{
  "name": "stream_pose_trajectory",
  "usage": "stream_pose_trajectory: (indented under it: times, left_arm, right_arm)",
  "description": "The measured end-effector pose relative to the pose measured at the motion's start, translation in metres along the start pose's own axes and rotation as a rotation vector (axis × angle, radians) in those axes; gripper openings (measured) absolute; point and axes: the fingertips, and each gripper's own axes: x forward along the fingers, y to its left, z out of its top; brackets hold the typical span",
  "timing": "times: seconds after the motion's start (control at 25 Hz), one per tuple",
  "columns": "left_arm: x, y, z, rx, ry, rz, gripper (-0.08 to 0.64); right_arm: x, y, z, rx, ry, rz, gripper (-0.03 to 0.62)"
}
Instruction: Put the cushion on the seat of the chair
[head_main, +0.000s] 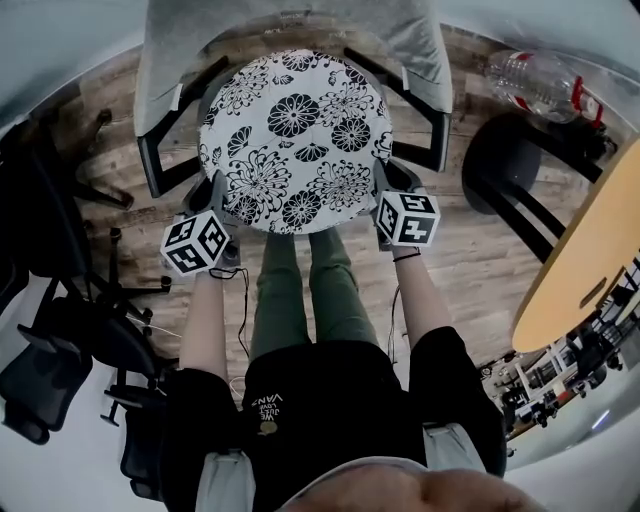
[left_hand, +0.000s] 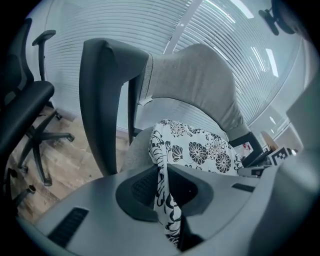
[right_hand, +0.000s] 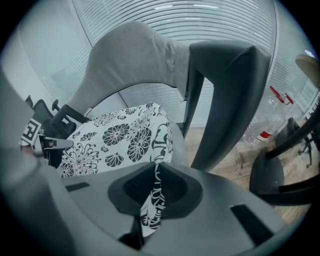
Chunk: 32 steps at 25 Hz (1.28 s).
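Jaws nearly closed on cloth: left gripper (left_hand: 167, 187) and right gripper (right_hand: 154, 187) each pinch the near rim of the cushion (head_main: 293, 140), one either side. Looks light, soft and floppy, so two rim grips should keep it flat. It sits upper middle of the head view, over the chair (head_main: 170, 50) seat; touching or not, I can't tell. Wood floor (head_main: 480, 270) around, black chair (head_main: 60, 330) lower left

Bright even daylight through blinds, soft shadows, strong fisheye edges, dark corners
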Motion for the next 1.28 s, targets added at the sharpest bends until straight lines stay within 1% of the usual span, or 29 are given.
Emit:
stream_pose_trajectory:
  times: [0.16, 0.28, 0.32, 0.36, 0.4, 0.52, 0.56, 0.64, 0.8, 1.08, 1.2, 1.24, 1.28]
  left_arm:
    - [0.003, 0.006, -0.004, -0.015, -0.004, 0.024, 0.044]
    - [0.004, 0.008, -0.007, -0.019, 0.003, 0.036, 0.056]
    - [0.004, 0.009, -0.008, -0.017, 0.008, 0.042, 0.084]
    - [0.003, 0.011, -0.008, -0.015, 0.013, 0.051, 0.123]
    - [0.002, 0.012, -0.009, -0.013, 0.017, 0.062, 0.147]
    - [-0.006, 0.018, -0.007, -0.013, 0.007, 0.1, 0.184]
    - [-0.01, 0.02, -0.007, -0.015, 0.001, 0.109, 0.192]
    - [-0.017, 0.024, -0.007, -0.024, -0.001, 0.113, 0.192]
    - [-0.026, 0.025, -0.01, -0.031, 0.009, 0.113, 0.192]
    - [-0.031, 0.01, 0.005, -0.012, -0.009, 0.089, 0.19]
    - [-0.032, 0.003, 0.009, 0.008, -0.005, 0.071, 0.186]
    - [-0.034, 0.001, 0.012, 0.018, -0.013, 0.065, 0.139]
    - [-0.036, -0.002, 0.016, 0.03, -0.028, 0.061, 0.036]
  right_arm:
    - [0.001, -0.002, -0.001, 0.003, -0.002, -0.016, 0.034]
    - [0.001, -0.006, -0.003, 0.011, -0.006, -0.05, 0.036]
    - [0.0, -0.008, -0.003, 0.012, -0.007, -0.069, 0.05]
    - [-0.001, -0.01, -0.005, 0.011, -0.007, -0.09, 0.081]
    - [-0.002, -0.013, -0.006, 0.011, -0.01, -0.111, 0.098]
    - [-0.011, -0.023, -0.007, 0.022, -0.027, -0.16, 0.164]
    - [-0.014, -0.025, -0.008, 0.03, -0.033, -0.169, 0.172]
    - [-0.019, -0.024, -0.008, 0.05, -0.04, -0.17, 0.173]
    - [-0.024, -0.017, -0.009, 0.066, -0.043, -0.142, 0.173]
    - [-0.032, -0.008, 0.002, 0.074, -0.069, -0.114, 0.173]
    - [-0.035, -0.003, 0.005, 0.062, -0.069, -0.098, 0.17]
    - [-0.037, -0.001, 0.007, 0.045, -0.073, -0.095, 0.113]
    - [-0.039, 0.001, 0.01, 0.026, -0.082, -0.089, 0.018]
